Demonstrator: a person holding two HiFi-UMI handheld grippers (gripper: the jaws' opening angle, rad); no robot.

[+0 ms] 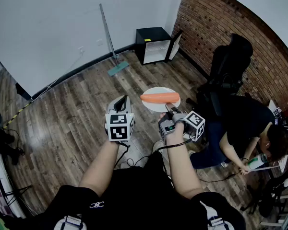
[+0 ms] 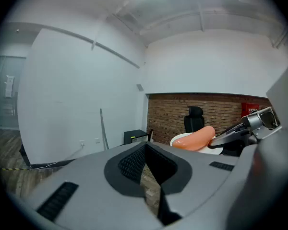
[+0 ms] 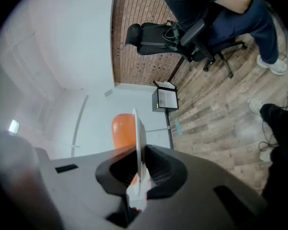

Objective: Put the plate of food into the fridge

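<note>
A white plate (image 1: pixel 156 106) with an orange sausage (image 1: pixel 160 97) on it hangs level above the wooden floor. My right gripper (image 1: pixel 169 111) is shut on its near rim. In the right gripper view the plate (image 3: pixel 137 128) stands edge-on between the jaws of the right gripper (image 3: pixel 140 153), with the sausage (image 3: pixel 122 131) to its left. My left gripper (image 1: pixel 123 99) is beside the plate on the left, shut and holding nothing; in its own view the left gripper (image 2: pixel 145 146) shows closed tips. A small black fridge (image 1: pixel 153 44) stands by the far wall with its door open.
A mop (image 1: pixel 110 42) leans on the white wall left of the fridge. A black office chair (image 1: pixel 225 75) stands by the brick wall on the right, and a seated person (image 1: pixel 249 128) bends forward near it. Cables lie on the floor by my feet.
</note>
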